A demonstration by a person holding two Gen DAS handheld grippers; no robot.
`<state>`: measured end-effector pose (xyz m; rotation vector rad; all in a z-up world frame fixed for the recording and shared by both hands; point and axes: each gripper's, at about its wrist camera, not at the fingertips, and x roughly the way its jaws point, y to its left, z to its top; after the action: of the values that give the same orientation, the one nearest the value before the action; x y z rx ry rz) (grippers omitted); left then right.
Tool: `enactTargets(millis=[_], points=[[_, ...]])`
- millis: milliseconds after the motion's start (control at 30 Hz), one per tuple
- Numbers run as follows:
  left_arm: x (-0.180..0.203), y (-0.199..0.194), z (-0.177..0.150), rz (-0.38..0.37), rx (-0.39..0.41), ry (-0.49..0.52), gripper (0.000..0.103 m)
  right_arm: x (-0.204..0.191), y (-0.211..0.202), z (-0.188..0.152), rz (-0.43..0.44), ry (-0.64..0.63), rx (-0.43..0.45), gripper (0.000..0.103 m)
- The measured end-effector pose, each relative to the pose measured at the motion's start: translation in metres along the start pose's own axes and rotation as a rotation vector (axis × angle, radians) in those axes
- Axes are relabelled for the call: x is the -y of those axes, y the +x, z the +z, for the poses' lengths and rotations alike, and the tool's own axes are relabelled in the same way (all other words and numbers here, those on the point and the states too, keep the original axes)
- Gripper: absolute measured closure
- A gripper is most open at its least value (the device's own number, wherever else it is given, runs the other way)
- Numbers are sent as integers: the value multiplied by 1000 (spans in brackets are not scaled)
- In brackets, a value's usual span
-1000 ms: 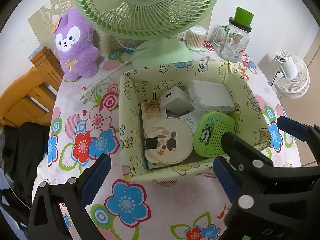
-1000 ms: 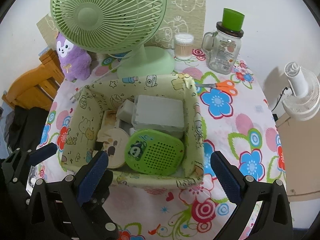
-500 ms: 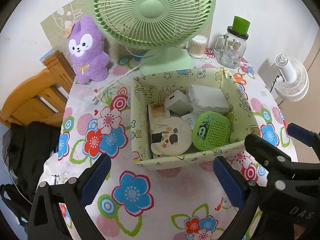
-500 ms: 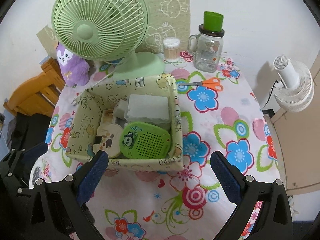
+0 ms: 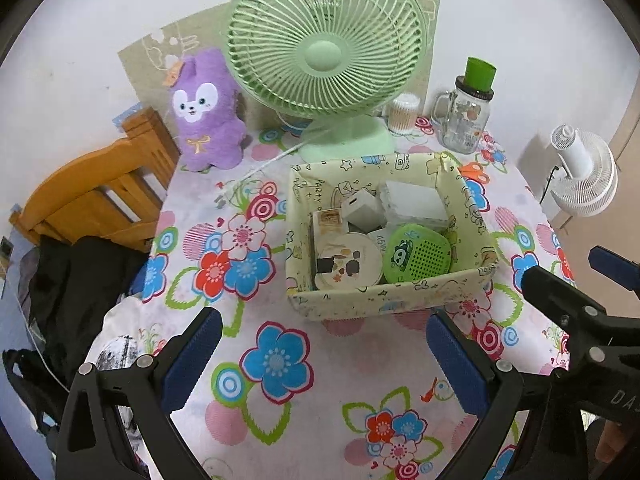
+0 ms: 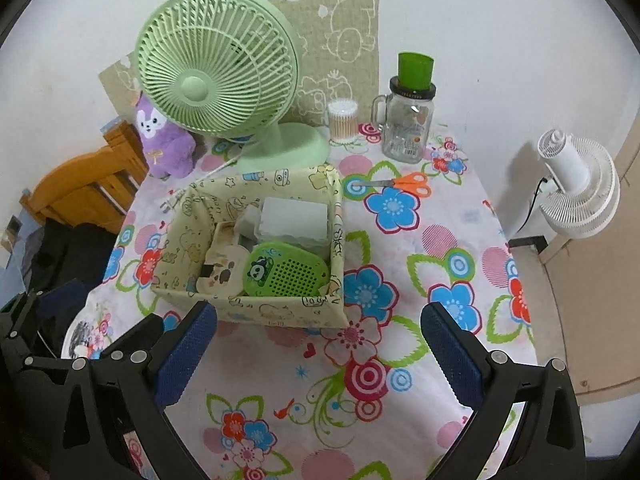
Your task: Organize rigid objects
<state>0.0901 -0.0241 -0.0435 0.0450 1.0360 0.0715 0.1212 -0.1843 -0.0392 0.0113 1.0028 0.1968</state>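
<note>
Both claws hang wide and hold nothing, the left claw [image 5: 320,356] and right claw [image 6: 320,348] above the near part of the flowered counter [image 6: 420,360]. The fabric box [image 6: 256,312] sits at the middle, holding a green case [image 6: 288,274], round tin [image 5: 348,260] and white boxes [image 6: 294,220]. Orange scissors [image 6: 404,183] lie far right of it.

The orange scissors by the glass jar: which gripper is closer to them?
Right. The scissors lie beyond the box; the right gripper hangs open on their side of the table, while the left gripper hangs open farther left.
</note>
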Motion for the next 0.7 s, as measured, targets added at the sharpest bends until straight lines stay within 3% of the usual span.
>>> enactTargets(millis=[467,700], points=[[0,-62,-23,33,63,-62,0,9,-59,-17,18,-67,58,0],[3,-83,-34,-1,91,-61,0,10,-82,-28,-2,-56,95,0]])
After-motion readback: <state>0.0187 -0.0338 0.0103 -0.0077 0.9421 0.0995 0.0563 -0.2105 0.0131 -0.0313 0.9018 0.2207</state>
